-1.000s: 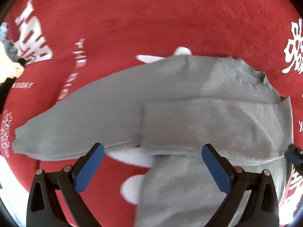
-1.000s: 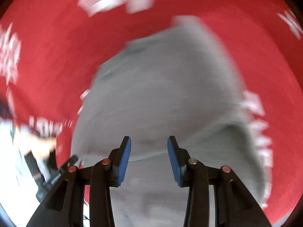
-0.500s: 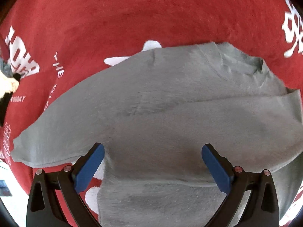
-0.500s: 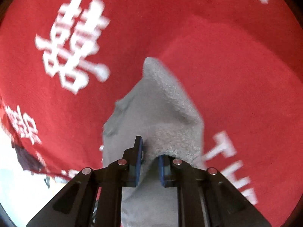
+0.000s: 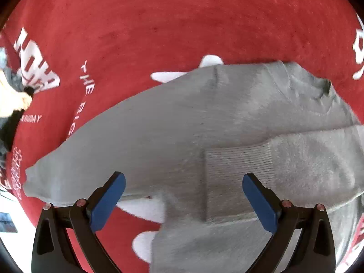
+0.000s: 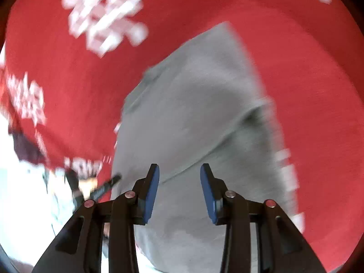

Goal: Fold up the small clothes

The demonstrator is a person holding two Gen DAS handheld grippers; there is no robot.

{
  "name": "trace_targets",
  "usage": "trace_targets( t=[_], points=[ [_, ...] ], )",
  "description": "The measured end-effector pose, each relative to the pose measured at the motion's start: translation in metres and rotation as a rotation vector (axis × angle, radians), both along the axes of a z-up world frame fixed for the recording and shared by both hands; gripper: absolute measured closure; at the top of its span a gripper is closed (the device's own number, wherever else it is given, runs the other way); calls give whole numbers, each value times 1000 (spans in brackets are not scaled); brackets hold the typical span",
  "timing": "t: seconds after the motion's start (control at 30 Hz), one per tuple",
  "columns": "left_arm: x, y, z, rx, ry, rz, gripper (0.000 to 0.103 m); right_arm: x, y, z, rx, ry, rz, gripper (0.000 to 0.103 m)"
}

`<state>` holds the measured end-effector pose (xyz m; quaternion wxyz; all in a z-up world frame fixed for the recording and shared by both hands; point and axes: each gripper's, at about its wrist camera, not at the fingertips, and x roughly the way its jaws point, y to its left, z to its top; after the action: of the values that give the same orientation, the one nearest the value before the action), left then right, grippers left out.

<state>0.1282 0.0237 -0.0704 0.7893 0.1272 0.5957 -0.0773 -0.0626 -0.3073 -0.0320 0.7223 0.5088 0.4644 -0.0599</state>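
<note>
Left wrist view: we saw the grey knit sweater (image 5: 182,136) lying flat on the red printed blanket (image 5: 170,22), one sleeve folded across its body with the ribbed cuff (image 5: 236,166) between the tips of the left gripper (image 5: 183,196), whose jaws stood spread wide, holding nothing.

Right wrist view, blurred: we found the right gripper (image 6: 179,191) above the sweater (image 6: 193,113), its jaws opening, nothing pinched between them.

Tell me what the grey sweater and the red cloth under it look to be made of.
Grey sweater: soft knit, probably brushed wool or fleece; matte fuzzy surface, ribbed cuff. Red cloth: likely short-pile plush or flannel; matte nap, white printed lettering.
</note>
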Motion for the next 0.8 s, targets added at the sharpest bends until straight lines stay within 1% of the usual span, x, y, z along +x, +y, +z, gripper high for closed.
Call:
trace_targets(
  t=[0.03,0.07,0.1,0.13,0.2,0.23,0.27,0.3,0.37,0.4,0.43,0.47,0.5,0.53,0.57,0.6,0.63,0.67,0.7,0.73,0.8],
  points=[
    [1,6,1,2,2,9,0,17,21,6,-37,-1,80,61],
    [1,12,3,11,2,21,0,29,35,8,-71,0,136,61],
    [1,18,4,16,3,33,0,60,74,14,-183,-2,296,61],
    [0,25,5,17,1,46,0,65,85,16,-225,-6,350,61],
    [-3,39,5,22,-12,73,0,112,155,19,-419,-22,590,60],
    [-3,49,6,21,-16,96,0,118,166,18,-449,-28,625,59],
    [-3,59,6,18,-15,119,0,131,190,18,-517,-45,702,59],
    [-4,67,5,11,-10,137,0,148,228,14,-622,-76,814,59],
    [-7,83,3,-5,2,176,0,164,260,4,-704,-82,918,59],
    [-8,89,1,-9,6,190,0,173,278,-6,-753,-74,979,59],
    [-9,96,-1,-16,11,204,0,183,287,-15,-783,-65,1006,59],
    [-10,102,-3,-22,17,216,0,189,298,-25,-834,-46,1040,59],
    [-11,108,-5,-27,23,224,0,195,305,-34,-878,-22,1055,59],
    [-13,110,-6,-31,29,229,0,198,306,-36,-887,-13,1051,60],
    [-15,115,-8,-41,39,236,0,203,301,-38,-882,-12,1034,74],
    [-17,117,-9,-46,43,238,0,211,295,-34,-840,-7,975,89],
    [-18,120,-9,-52,46,239,0,215,292,-32,-825,-4,947,96],
    [-20,123,-9,-61,49,239,0,220,285,-29,-805,0,901,96],
    [-22,124,-7,-67,50,239,0,229,272,-19,-754,-7,800,96],
    [-22,125,-7,-75,53,240,0,234,264,-15,-721,-16,751,96],
    [-24,130,-5,-97,56,246,0,241,258,-8,-646,-39,699,96]
  ],
)
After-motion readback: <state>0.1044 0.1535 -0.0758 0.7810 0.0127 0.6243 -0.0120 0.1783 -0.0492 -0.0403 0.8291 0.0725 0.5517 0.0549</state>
